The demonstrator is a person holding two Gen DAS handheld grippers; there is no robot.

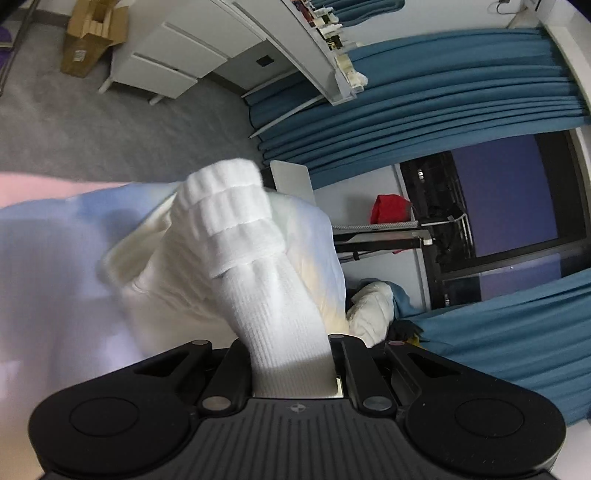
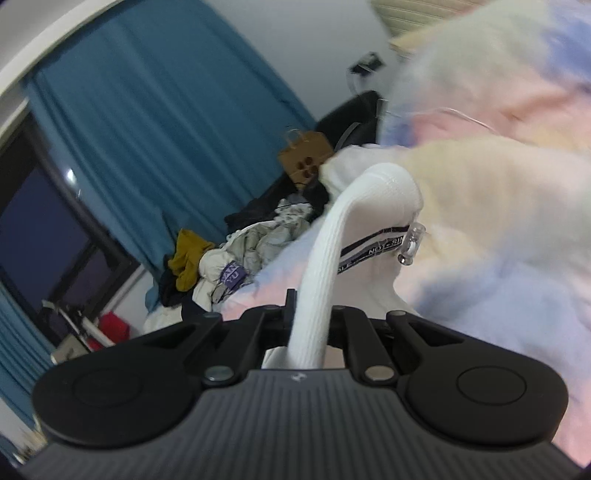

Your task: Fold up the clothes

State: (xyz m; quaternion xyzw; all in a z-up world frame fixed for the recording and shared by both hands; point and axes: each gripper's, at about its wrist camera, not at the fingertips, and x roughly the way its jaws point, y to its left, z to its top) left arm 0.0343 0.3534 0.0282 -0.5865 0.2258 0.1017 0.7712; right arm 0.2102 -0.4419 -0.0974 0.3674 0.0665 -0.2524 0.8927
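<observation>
A pastel tie-dye sweatshirt in pink, blue and pale yellow hangs lifted between both grippers. My left gripper is shut on its white ribbed cuff, which stands up out of the jaws and hides the fingertips. In the right wrist view my right gripper is shut on a white ribbed band of the same sweatshirt. A drawstring with a clear plastic tip hangs beside the band. The picture is blurred.
Blue curtains and a dark window lie ahead of the left gripper, with a white drawer unit and a cardboard box. A pile of other clothes and a brown paper bag lie beyond the right gripper.
</observation>
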